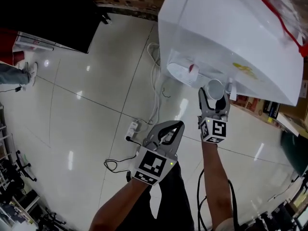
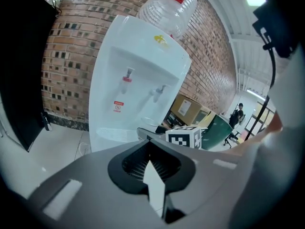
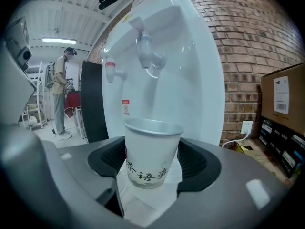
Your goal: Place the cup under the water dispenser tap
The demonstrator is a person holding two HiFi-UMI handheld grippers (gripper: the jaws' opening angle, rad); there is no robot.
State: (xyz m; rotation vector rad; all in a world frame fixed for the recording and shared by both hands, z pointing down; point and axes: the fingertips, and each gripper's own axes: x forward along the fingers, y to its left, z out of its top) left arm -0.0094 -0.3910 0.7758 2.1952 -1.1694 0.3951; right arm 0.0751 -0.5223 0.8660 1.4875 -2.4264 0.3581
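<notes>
A white paper cup (image 3: 151,151) with dark characters printed on it stands upright between the jaws of my right gripper (image 3: 153,165), which is shut on it. The cup hangs in front of the white water dispenser (image 3: 186,80), a little below its clear tap (image 3: 145,47); the red tap (image 3: 110,69) is further left. From the head view, the cup (image 1: 215,89) and right gripper (image 1: 214,102) sit close against the dispenser (image 1: 226,28) front, near the red tap (image 1: 192,69). My left gripper (image 1: 177,127) hangs lower and to the left, shut and holding nothing; its own view shows the dispenser (image 2: 138,80) ahead.
A power strip with cables (image 1: 134,127) lies on the tiled floor beside the dispenser. A black panel (image 1: 53,18) stands at the back left. Cardboard boxes (image 3: 283,99) sit right of the dispenser against the brick wall. A person (image 3: 59,94) stands further off.
</notes>
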